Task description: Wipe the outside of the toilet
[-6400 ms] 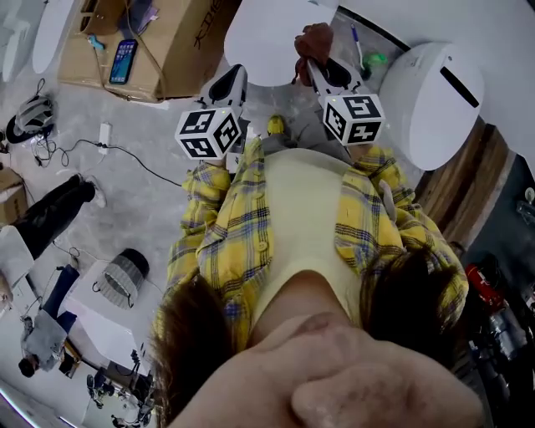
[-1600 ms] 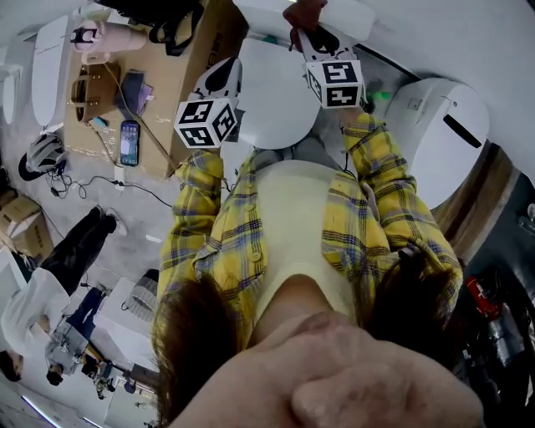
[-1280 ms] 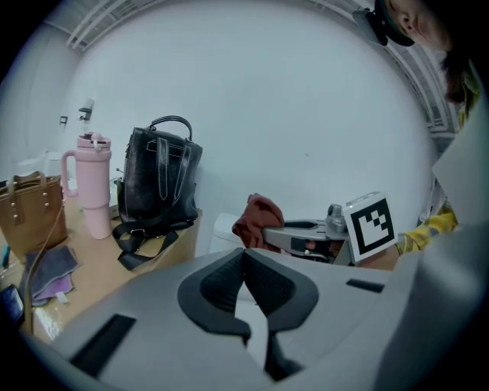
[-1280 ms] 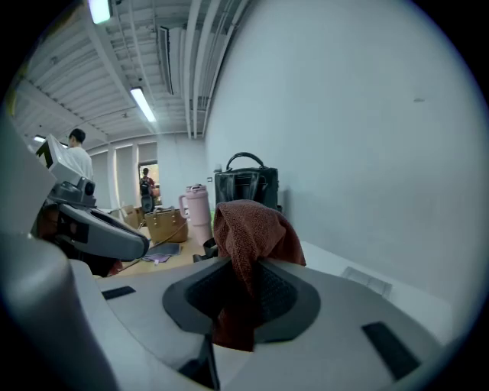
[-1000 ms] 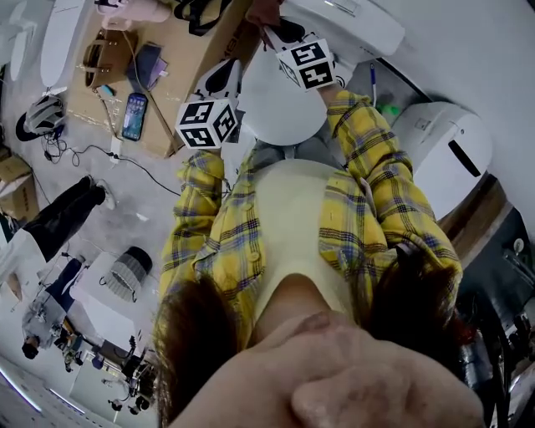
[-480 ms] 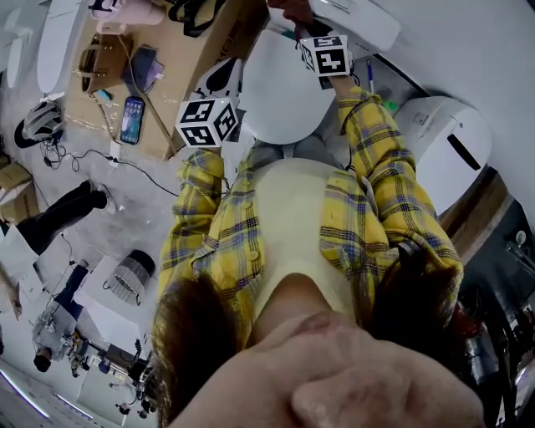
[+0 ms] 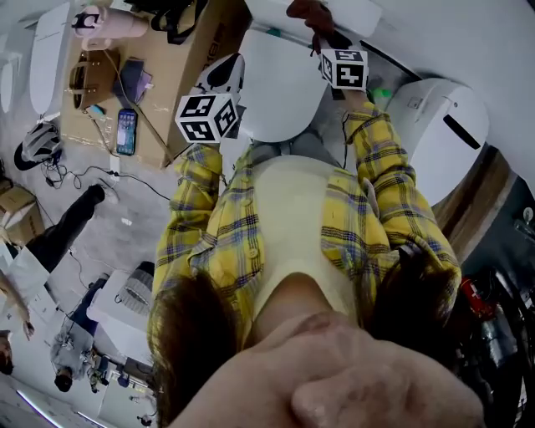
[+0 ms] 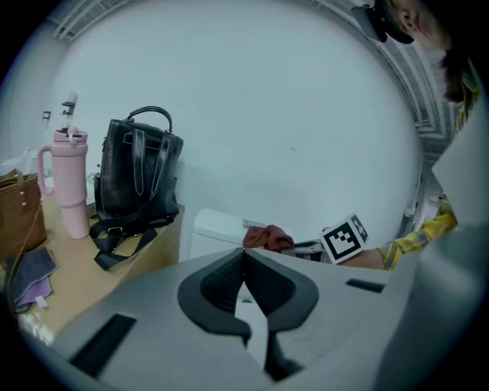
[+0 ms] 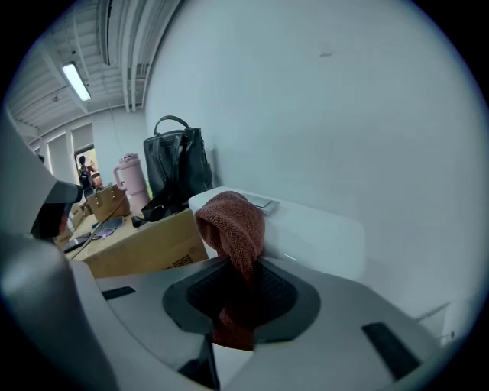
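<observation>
The white toilet shows in the head view with its shut lid and its tank at the top. My right gripper is shut on a red-brown cloth and holds it against the tank. In the right gripper view the cloth hangs folded from the right gripper, touching the tank's top. My left gripper hovers shut and empty beside the lid. The left gripper points at the tank, the cloth beyond.
A cardboard box left of the toilet carries a black bag, a pink tumbler and a phone. A second white toilet stands right. Cables and a person's leg lie on the floor at left.
My right gripper has slid the cloth to the right along the tank's top over the last second. The left gripper has stayed shut beside the lid.
</observation>
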The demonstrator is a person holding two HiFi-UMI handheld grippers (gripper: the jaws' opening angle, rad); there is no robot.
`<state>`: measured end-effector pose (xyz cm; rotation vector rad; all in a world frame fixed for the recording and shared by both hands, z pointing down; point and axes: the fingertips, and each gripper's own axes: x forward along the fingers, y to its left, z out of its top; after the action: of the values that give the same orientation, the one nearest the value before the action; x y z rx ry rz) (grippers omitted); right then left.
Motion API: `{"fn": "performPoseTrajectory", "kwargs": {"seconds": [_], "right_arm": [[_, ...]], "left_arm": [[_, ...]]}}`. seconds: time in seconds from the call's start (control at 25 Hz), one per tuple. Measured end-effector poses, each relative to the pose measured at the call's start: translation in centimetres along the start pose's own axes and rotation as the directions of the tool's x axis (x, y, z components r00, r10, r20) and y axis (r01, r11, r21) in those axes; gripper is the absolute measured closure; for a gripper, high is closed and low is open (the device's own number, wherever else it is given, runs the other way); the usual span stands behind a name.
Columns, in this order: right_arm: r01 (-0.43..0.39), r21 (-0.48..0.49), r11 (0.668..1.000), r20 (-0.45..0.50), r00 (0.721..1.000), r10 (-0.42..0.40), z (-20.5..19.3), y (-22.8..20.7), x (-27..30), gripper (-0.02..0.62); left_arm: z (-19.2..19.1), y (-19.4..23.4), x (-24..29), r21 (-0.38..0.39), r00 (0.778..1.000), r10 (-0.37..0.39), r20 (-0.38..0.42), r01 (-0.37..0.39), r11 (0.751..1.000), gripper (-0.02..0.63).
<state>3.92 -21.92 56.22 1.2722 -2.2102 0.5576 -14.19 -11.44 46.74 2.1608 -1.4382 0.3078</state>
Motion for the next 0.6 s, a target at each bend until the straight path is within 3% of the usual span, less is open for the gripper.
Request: {"fn": "performPoseTrajectory", "kwargs": {"seconds": [0.6], "right_arm": [[0.207, 0.110, 0.972, -0.023, 0.978, -0.206, -5.3, -8.4, -7.0, 0.505]], "left_arm": [[-0.1, -3.8, 2.3, 0.053, 0.993, -0.114, -0.028, 0.115, 0.992, 0.598]]}}
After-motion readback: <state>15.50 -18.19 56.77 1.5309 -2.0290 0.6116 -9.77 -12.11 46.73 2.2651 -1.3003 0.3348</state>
